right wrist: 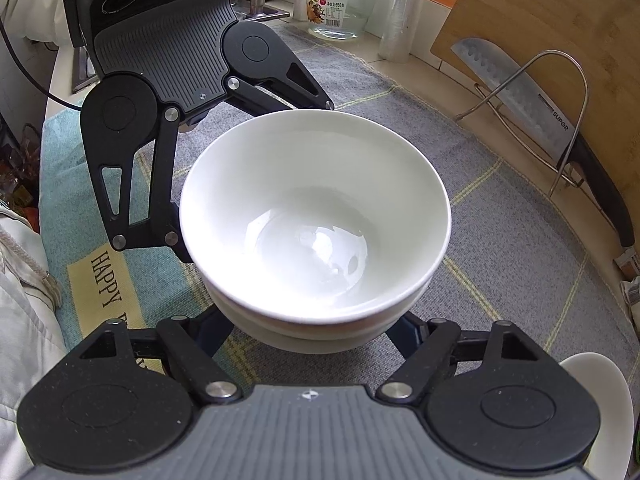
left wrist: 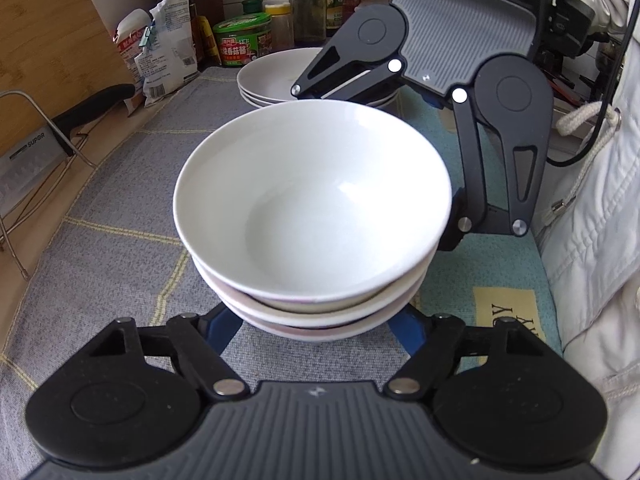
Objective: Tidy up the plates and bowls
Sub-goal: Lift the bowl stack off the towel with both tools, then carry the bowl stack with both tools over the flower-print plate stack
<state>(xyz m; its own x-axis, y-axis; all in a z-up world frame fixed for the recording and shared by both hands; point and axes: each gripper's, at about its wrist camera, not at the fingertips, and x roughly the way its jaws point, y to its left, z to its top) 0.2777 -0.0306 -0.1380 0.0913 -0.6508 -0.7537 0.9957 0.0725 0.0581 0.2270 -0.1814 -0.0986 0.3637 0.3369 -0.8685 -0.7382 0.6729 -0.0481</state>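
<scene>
A stack of three white bowls [left wrist: 312, 208] stands on the grey cloth; it fills the middle of the right wrist view too [right wrist: 316, 220]. My left gripper [left wrist: 316, 320] is open with its fingers on either side of the stack's base. My right gripper [right wrist: 316, 324] is open and straddles the stack from the opposite side; it shows in the left wrist view [left wrist: 400, 152] behind the bowls. Fingertips of both are hidden under the bowls. A stack of white plates [left wrist: 276, 76] sits behind the bowls.
Bottles and jars [left wrist: 244, 38] and a snack bag [left wrist: 168, 48] line the back. A knife [right wrist: 532, 108] rests in a wire rack [right wrist: 560, 120] against a wooden cutting board [right wrist: 540, 20]. A glass jar [right wrist: 340, 0] stands by the wall. A white plate edge [right wrist: 600, 384] shows at the lower right.
</scene>
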